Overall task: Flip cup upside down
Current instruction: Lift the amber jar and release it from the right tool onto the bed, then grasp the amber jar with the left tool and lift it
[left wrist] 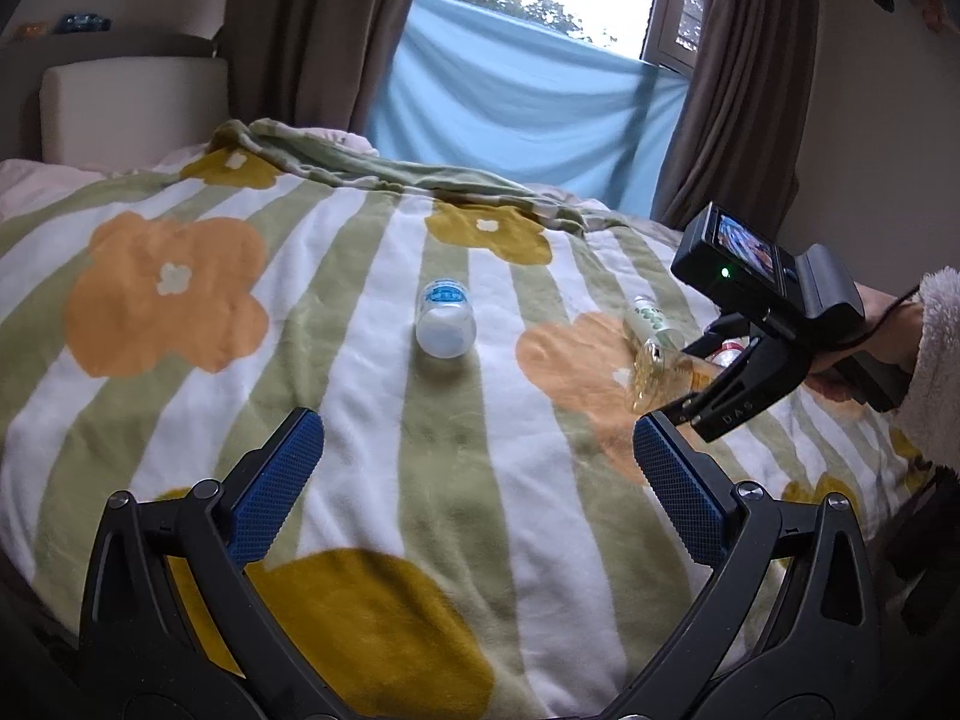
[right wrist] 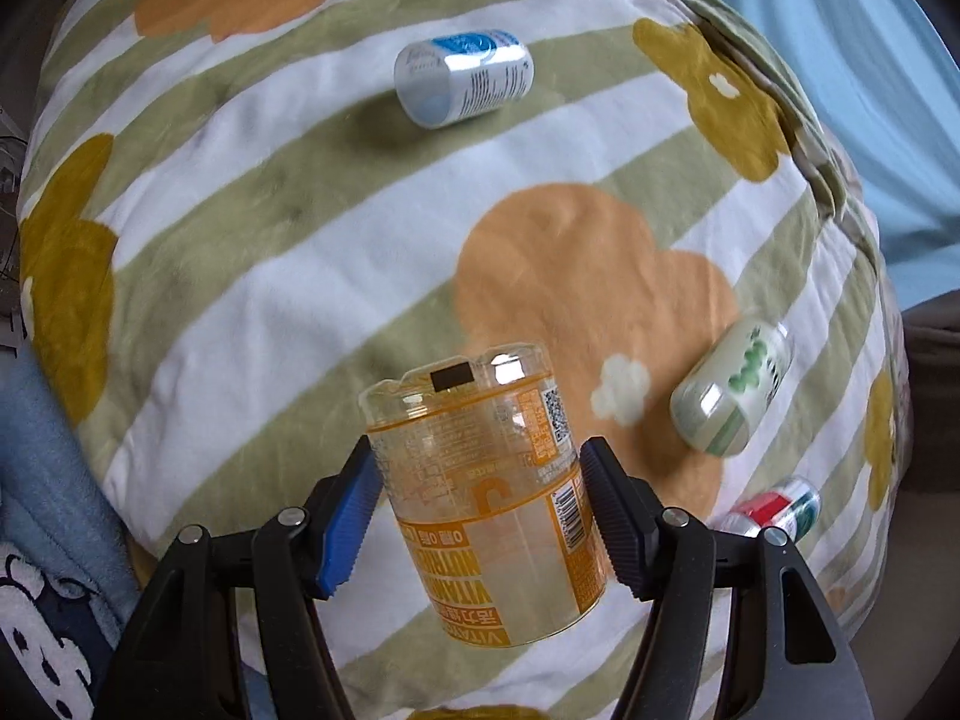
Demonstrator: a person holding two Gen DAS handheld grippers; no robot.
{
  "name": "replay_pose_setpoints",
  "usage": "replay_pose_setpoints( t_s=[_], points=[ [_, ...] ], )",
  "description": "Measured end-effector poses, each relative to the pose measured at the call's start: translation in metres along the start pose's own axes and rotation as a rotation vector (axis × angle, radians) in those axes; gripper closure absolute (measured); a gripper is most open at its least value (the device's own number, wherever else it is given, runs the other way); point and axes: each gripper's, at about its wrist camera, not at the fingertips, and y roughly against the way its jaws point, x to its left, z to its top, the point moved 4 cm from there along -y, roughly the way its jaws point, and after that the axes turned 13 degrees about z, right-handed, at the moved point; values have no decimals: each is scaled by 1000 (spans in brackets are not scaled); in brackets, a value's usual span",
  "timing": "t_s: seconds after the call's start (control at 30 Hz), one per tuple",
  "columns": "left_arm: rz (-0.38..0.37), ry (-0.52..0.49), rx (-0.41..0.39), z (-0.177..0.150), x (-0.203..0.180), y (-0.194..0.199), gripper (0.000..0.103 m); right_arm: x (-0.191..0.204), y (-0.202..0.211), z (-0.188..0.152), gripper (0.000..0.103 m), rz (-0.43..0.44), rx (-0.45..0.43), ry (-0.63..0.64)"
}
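My right gripper (right wrist: 480, 468) is shut on a clear cup with an orange label (right wrist: 480, 480) and holds it above the flowered blanket (right wrist: 270, 276). The cup's label text reads upside down and its base points away from me. In the left wrist view the same cup (left wrist: 660, 372) shows at the right in the right gripper (left wrist: 699, 381). My left gripper (left wrist: 477, 441) is open and empty, low over the blanket (left wrist: 360, 420).
A blue-and-white cup (left wrist: 445, 324) (right wrist: 463, 77) lies on its side mid-blanket. A green-and-white cup (right wrist: 732, 387) (left wrist: 651, 318) and a red-and-green cup (right wrist: 780, 507) lie on their sides at the right. Curtains and a window stand behind the bed.
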Motion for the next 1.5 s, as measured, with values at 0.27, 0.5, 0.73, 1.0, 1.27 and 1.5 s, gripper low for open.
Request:
replay_pose_setpoints(
  t_s=[0.27, 0.5, 0.73, 1.0, 1.27, 1.5],
  points=[
    [-15, -44, -6, -1, -15, 18, 0, 9, -35, -33, 40, 38, 24, -84],
    [-15, -43, 12, -5, -13, 23, 0, -1, -54, -38, 39, 67, 36, -154],
    [-15, -28, 33, -3, -12, 21, 0, -15, -62, -43, 19, 161, -16, -225],
    [-30, -16, 97, -1, -25, 15, 0, -34, -20, -72, 0, 248, -208, -308],
    [-74, 27, 211, 21, -67, -7, 0, -15, 58, -122, 0, 233, -554, -370],
    [-110, 67, 448, 11, -134, -64, 0, 2, 84, -192, 0, 49, -926, -430]
  ],
)
